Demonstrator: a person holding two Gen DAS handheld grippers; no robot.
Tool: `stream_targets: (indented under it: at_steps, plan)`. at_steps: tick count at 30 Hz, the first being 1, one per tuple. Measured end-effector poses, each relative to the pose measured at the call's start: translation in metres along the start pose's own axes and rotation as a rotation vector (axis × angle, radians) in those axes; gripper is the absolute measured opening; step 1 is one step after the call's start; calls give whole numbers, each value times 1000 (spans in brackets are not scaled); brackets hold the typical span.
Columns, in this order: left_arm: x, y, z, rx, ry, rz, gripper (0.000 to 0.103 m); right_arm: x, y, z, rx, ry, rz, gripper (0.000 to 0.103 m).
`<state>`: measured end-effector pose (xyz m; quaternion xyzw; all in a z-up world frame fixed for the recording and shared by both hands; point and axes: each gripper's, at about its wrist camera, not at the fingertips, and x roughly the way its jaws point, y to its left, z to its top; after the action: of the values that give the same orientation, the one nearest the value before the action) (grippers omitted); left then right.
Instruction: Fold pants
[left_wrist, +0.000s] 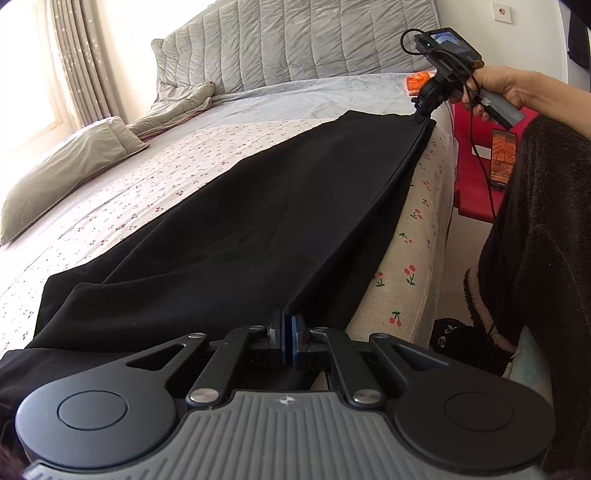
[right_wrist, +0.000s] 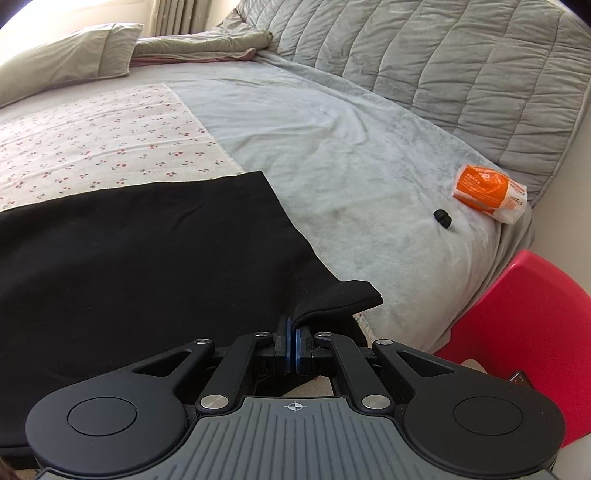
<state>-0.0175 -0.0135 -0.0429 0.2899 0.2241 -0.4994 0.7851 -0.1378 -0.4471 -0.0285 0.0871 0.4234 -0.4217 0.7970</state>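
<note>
Black pants (left_wrist: 258, 206) lie stretched along the near edge of the bed. My left gripper (left_wrist: 289, 325) is shut on the near edge of the pants, jaws pressed together on the cloth. My right gripper (left_wrist: 421, 118) shows in the left wrist view at the far corner of the pants, pinching that corner. In the right wrist view the pants (right_wrist: 129, 251) spread to the left, and my right gripper (right_wrist: 294, 328) is shut on a lifted corner of the cloth.
The bed has a cherry-print sheet (left_wrist: 147, 184), a grey blanket (right_wrist: 332, 147) and a pillow (left_wrist: 66, 166). An orange packet (right_wrist: 487, 194) and a small black object (right_wrist: 442, 218) lie on the blanket. A red stool (right_wrist: 524, 332) with a phone (left_wrist: 503, 158) stands beside the bed.
</note>
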Motion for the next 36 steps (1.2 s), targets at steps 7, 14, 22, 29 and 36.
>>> stream_targets:
  at_steps: [7,14,22,29,36]
  plan:
    - [-13,24,2,-163,-43,-9,45,-17,-3,10,-1,-93,-3,66]
    - [-45,60,2,-370,-103,253,84,-49,32,34,-35,-181,203,78]
    - [-74,117,-26,-666,-74,568,97,-87,129,40,-230,-180,564,84]
    - [-87,164,-39,-918,39,732,100,-127,232,34,-400,-103,845,84]
    - [-94,193,-54,-1071,40,792,103,-171,335,33,-576,-130,1073,88]
